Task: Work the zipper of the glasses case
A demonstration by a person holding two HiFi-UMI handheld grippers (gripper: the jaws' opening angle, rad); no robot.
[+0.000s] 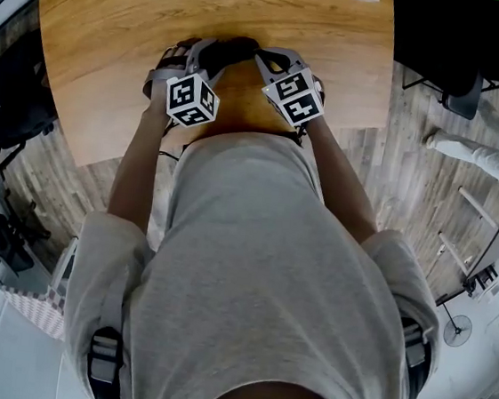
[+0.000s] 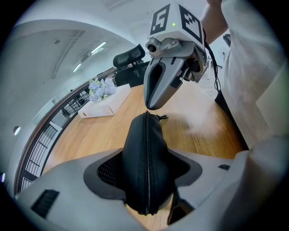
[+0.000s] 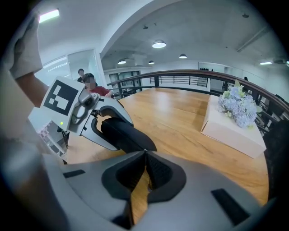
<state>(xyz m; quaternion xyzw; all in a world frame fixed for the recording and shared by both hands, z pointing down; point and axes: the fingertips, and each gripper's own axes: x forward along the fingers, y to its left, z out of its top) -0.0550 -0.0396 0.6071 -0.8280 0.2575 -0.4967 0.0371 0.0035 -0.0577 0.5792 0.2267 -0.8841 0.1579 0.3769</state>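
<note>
While the left gripper's (image 3: 114, 129) jaws squeeze the black glasses case (image 2: 146, 162) over the wooden bench (image 1: 119, 9), the right gripper's (image 2: 153, 104) jaws are pressed together at the case's end.

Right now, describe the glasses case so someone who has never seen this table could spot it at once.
Start at the near edge of the wooden table, where two grippers meet. The left gripper clamps the glasses case, and the shut right gripper sits at its far end. It is the black, rounded pouch with a zipper along its top, unlike the white box with flowers farther back.
</note>
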